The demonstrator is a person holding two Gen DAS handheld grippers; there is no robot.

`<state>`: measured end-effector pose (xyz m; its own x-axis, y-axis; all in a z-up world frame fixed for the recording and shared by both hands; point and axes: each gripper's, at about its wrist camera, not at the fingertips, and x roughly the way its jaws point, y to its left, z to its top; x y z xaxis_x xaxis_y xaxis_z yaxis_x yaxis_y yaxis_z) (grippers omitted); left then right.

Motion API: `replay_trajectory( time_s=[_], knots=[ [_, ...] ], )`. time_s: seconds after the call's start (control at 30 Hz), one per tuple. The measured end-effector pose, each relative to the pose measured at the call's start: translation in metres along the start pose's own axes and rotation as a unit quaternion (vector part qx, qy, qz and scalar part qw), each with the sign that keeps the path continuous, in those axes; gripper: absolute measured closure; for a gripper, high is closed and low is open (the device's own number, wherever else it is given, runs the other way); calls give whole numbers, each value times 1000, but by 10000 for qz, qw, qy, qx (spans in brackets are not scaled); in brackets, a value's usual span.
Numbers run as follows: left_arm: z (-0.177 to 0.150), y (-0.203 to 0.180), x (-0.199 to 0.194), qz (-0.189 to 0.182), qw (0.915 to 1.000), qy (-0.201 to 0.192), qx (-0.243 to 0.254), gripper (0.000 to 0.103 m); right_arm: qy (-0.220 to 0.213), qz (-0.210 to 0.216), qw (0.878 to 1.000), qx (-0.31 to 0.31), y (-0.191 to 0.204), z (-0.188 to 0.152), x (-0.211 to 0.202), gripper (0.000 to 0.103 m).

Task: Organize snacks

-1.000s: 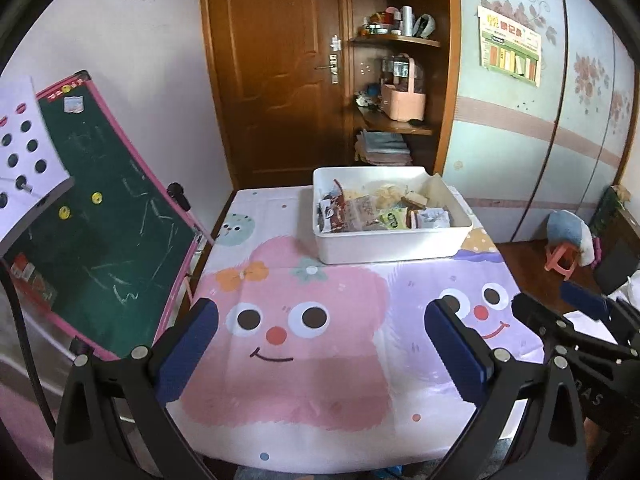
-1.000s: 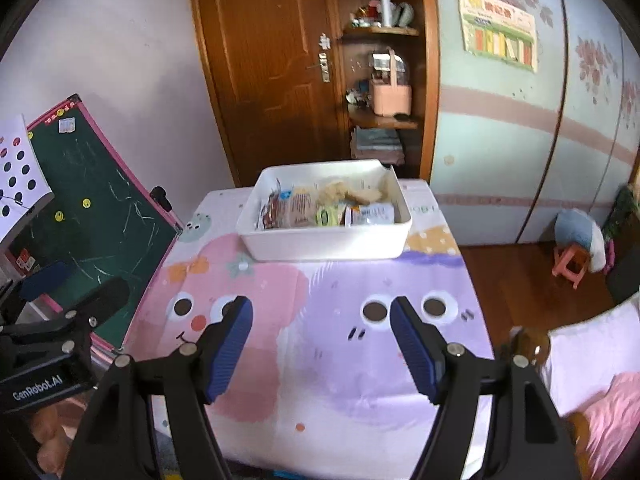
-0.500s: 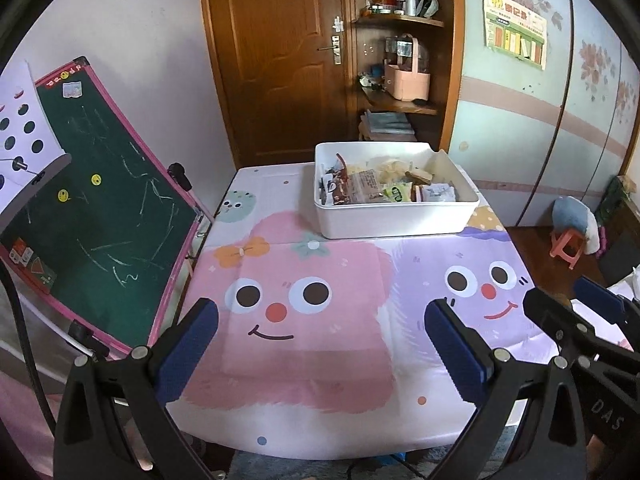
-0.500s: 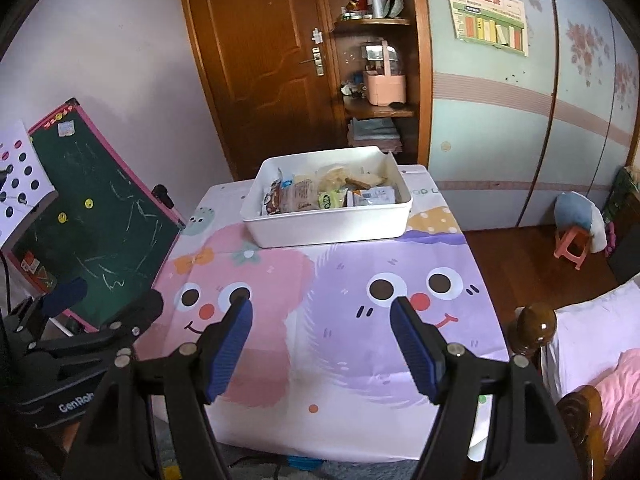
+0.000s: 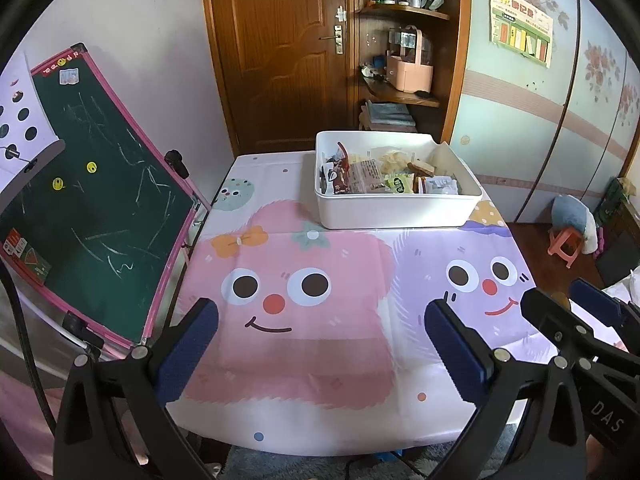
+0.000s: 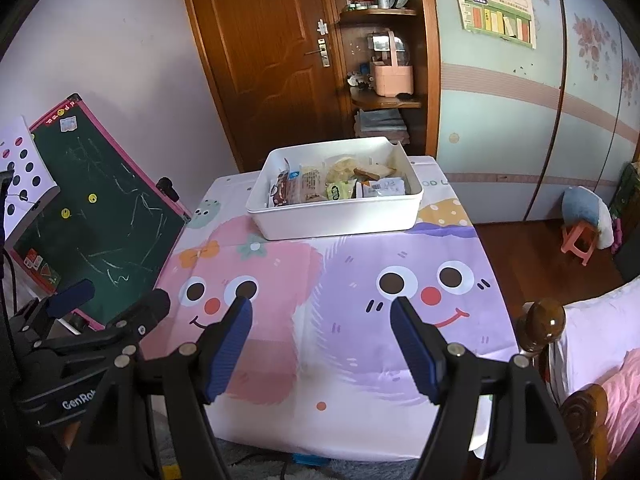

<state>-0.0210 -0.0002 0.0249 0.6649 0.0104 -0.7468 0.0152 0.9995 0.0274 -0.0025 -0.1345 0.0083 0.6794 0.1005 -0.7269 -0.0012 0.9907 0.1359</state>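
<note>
While white bin (image 5: 394,212) sits on cartoon tablecloth (image 5: 304,344), chalkboard (image 5: 96,200) leans alongside.

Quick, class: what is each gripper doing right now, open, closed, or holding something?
Left gripper: jaws open, holding nothing.
Right gripper: jaws open, holding nothing.

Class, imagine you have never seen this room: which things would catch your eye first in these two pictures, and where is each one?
First, the cartoon tablecloth with its big pink and purple smiling faces, covering the table. Next, the white bin packed with snacks at the table's far end, before the wooden door. Then the left tongs and right tongs, both open and empty over the near edge, and the green chalkboard leaning at the left.
</note>
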Motion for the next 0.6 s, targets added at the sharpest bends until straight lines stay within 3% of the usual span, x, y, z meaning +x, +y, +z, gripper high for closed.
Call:
replay_trajectory(
  time_s=[0.6],
  knots=[
    [-2,0,3,-49,10000,8,-49,0,59,-100,9999,26,-3,-1,7,31]
  ],
)
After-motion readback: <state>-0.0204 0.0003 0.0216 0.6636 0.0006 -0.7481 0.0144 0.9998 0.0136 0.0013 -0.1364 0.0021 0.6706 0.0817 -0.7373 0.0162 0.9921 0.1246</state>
